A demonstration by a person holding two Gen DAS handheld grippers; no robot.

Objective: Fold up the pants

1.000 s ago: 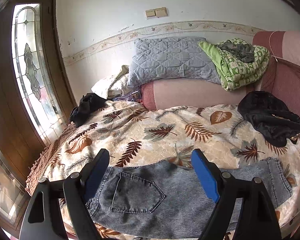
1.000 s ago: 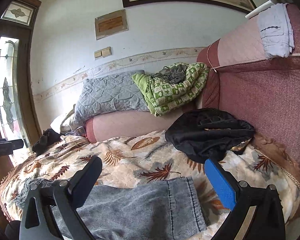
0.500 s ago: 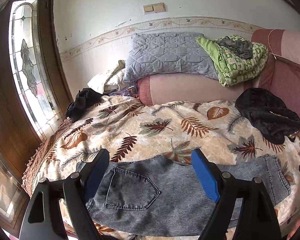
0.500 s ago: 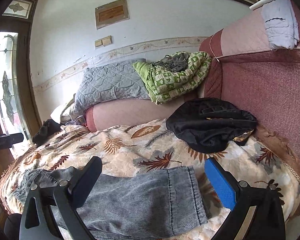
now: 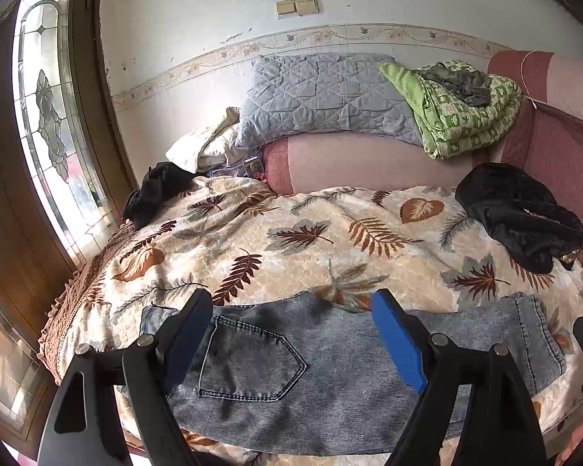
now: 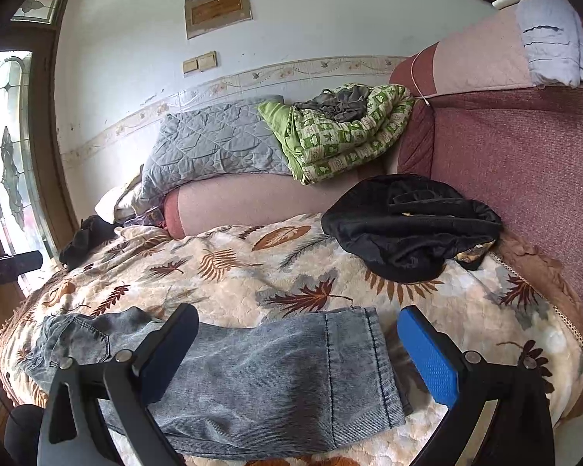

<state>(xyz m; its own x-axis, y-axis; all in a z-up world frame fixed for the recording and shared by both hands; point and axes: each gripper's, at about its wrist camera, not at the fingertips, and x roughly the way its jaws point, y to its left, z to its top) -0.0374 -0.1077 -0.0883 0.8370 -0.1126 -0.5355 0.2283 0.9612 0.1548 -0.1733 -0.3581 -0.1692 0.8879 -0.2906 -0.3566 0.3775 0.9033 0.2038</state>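
Grey-blue jeans [image 5: 330,372] lie flat across the near edge of a leaf-patterned blanket [image 5: 291,240], waist and back pocket to the left, leg hems to the right. My left gripper [image 5: 291,310] is open and empty above the pocket end. In the right wrist view the jeans [image 6: 272,372] lie with their hems at the right, and my right gripper [image 6: 297,322] hovers open and empty over the hem end. Neither gripper touches the cloth.
A black garment [image 5: 521,217] lies at the blanket's right, against the maroon sofa back [image 6: 524,178]. Another dark garment [image 5: 155,194] lies at the far left. A grey quilt [image 5: 322,97] and a green quilt [image 5: 458,108] are piled at the back. A glass door [image 5: 46,124] stands left.
Both grippers have pulled back and up from the jeans, so more of the pants and blanket shows. Both stay open. The jeans have not moved.
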